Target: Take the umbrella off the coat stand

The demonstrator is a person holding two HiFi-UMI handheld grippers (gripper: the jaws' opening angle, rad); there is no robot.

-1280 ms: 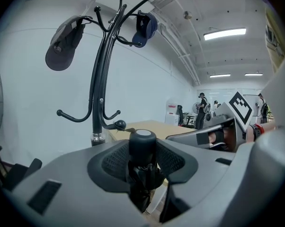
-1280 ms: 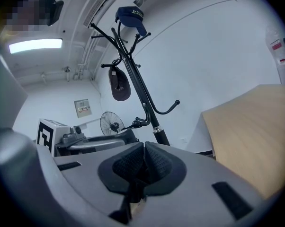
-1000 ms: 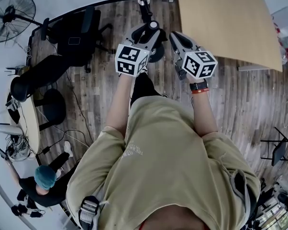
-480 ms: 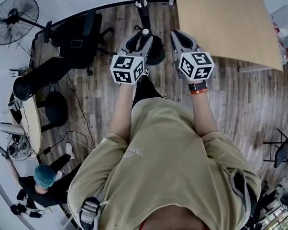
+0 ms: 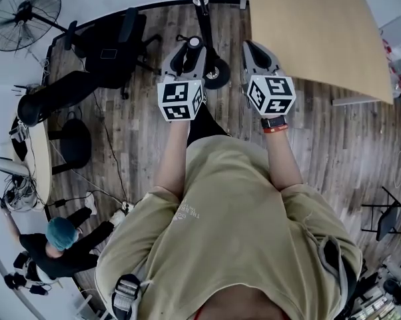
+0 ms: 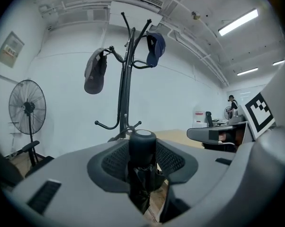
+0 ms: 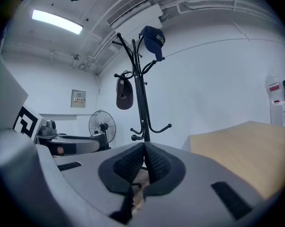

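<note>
The black folded umbrella (image 6: 142, 148) stands upright between my left gripper's (image 6: 143, 163) pads, its round handle top (image 5: 194, 42) poking up above them. The left gripper (image 5: 188, 53) is shut on it, a little in front of the black coat stand (image 6: 125, 79) and apart from it. The stand (image 7: 141, 93) bears a grey cap (image 6: 95, 72) and a blue cap (image 6: 155, 48) on its upper hooks; its lower hooks are bare. My right gripper (image 7: 145, 162) is shut with its pads touching and nothing between them, held beside the left one (image 5: 256, 51).
A large wooden table (image 5: 314, 29) lies to the right of the stand's base (image 5: 217, 77). Black office chairs (image 5: 110, 45) and a pedestal fan (image 5: 20, 15) stand at the left. A person with teal hair (image 5: 60, 235) crouches at the lower left.
Both grippers have drawn back a little toward my body. The left one has swung leftward with the umbrella, away from the stand's pole.
</note>
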